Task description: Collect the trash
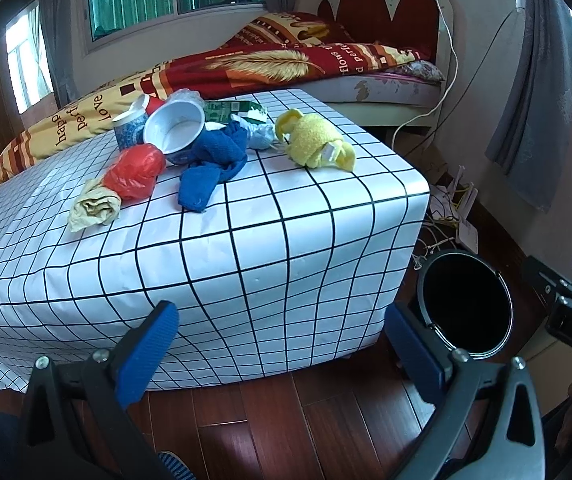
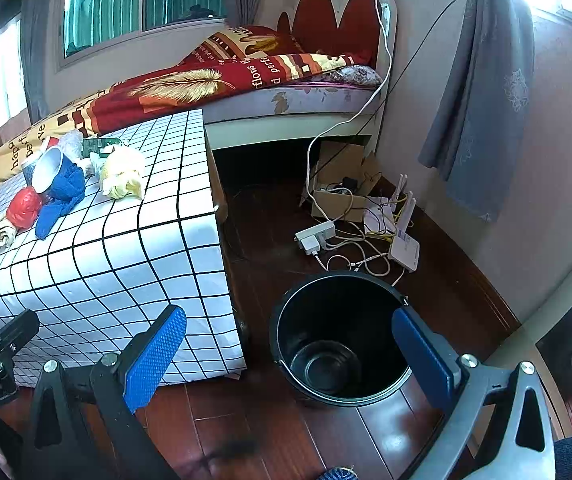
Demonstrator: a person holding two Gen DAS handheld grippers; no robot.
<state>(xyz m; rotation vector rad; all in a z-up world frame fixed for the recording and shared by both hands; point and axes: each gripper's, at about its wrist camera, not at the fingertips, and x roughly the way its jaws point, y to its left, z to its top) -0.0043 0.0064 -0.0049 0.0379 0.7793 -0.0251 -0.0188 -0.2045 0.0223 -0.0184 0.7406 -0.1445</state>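
Trash lies in a heap on the grid-patterned table [image 1: 245, 248]: a red plastic bag [image 1: 135, 172], a beige crumpled wrapper [image 1: 93, 208], a blue cloth [image 1: 213, 164], a white bowl [image 1: 175, 126], a blue-patterned cup [image 1: 127, 130], a green carton [image 1: 231, 110] and a yellow cloth [image 1: 318, 140]. A black bucket [image 2: 340, 340] stands empty on the floor right of the table. My left gripper [image 1: 281, 344] hovers open before the table's front edge, holding nothing. My right gripper [image 2: 290, 350] is open above the bucket's rim, also holding nothing.
A bed with a red and yellow quilt [image 1: 286, 60] runs behind the table. A power strip [image 2: 316, 236], tangled cables, a router [image 2: 404, 248] and a cardboard box [image 2: 342, 188] crowd the dark wooden floor beyond the bucket. Grey curtains [image 2: 482, 120] hang on the right wall.
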